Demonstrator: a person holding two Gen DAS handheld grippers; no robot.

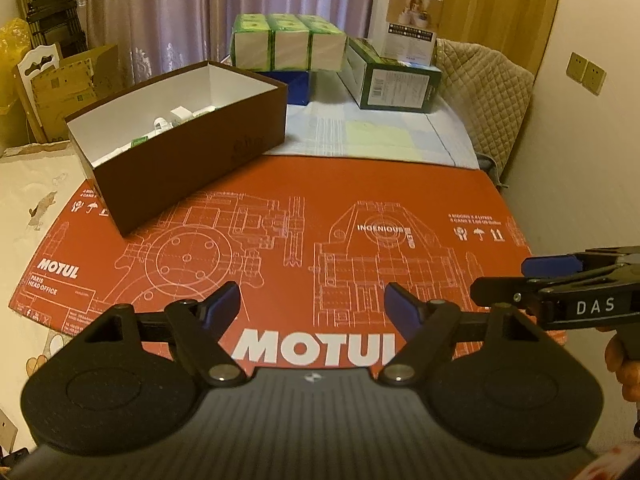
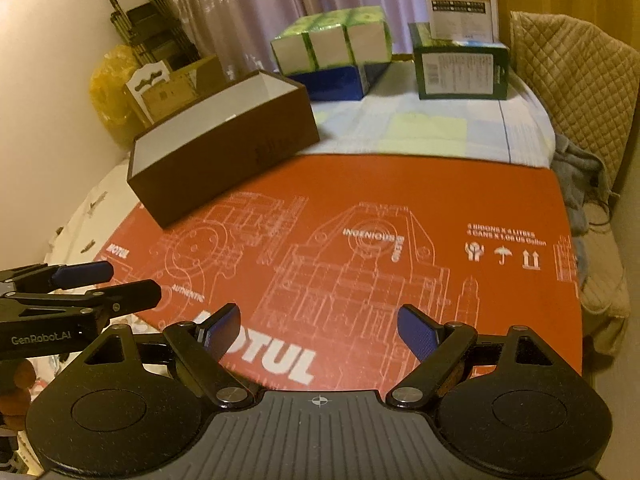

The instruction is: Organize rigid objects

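Observation:
A brown open box (image 1: 192, 160) with a white inside stands at the back left of the red Motul cardboard sheet (image 1: 304, 232). Several small white and green items (image 1: 172, 122) lie inside it. It also shows in the right wrist view (image 2: 224, 148), contents hidden there. My left gripper (image 1: 313, 304) is open and empty over the sheet's near edge. My right gripper (image 2: 319, 330) is open and empty, beside the left one. Each gripper shows at the edge of the other's view.
Green-and-white cartons (image 1: 288, 42) sit on a blue box (image 1: 294, 86) at the back. A dark green box (image 1: 394, 80) with a white carton (image 1: 408, 26) on top stands to the right. A quilted chair back (image 1: 484, 92) is at far right, cardboard boxes (image 1: 64, 88) at left.

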